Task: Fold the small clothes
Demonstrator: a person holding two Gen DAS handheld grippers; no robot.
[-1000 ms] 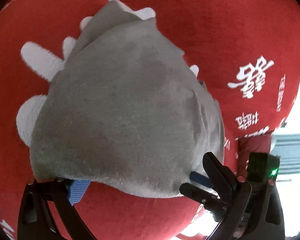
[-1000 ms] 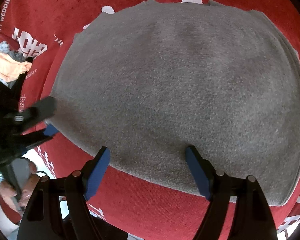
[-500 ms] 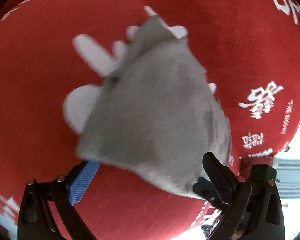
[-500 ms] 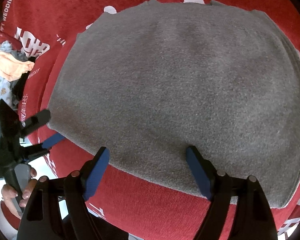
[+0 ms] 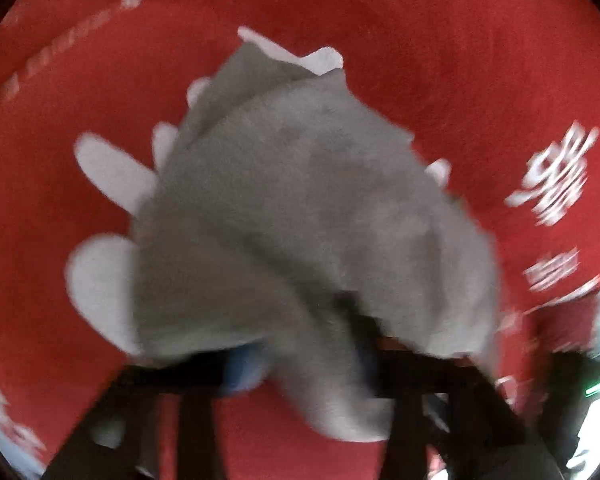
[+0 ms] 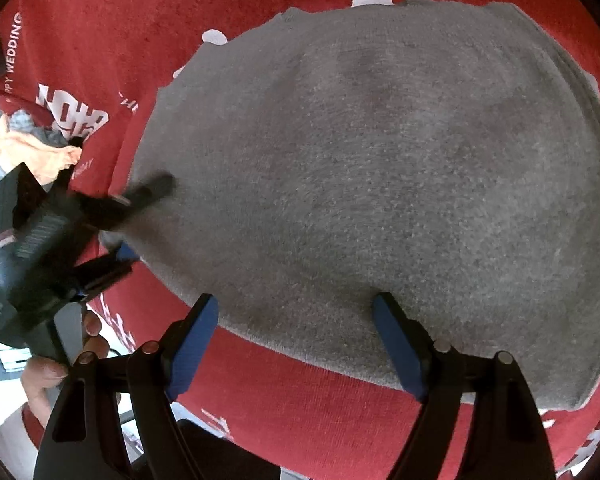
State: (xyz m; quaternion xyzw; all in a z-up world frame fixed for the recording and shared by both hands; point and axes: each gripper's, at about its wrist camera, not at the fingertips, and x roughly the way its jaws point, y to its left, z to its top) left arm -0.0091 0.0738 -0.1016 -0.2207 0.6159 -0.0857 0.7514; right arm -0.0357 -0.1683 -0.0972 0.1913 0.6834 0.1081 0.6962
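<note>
A grey folded garment lies on a red cloth with white print. My left gripper is at the garment's left corner. Its jaws are closing, and a bunched fold of the grey fabric is pinched between the blue pads; the left wrist view is blurred. My right gripper stands open over the garment's near edge. Its blue fingertips rest apart at that edge, gripping nothing.
A heap of orange and grey clothes lies at the far left, past the red cloth's edge. A person's hand holds the left gripper's handle. White lettering marks the red cloth to the right.
The left gripper's jaws went from wide open to pinching the garment's corner, which is bunched and pulled up. The right gripper has stayed in place, open.
</note>
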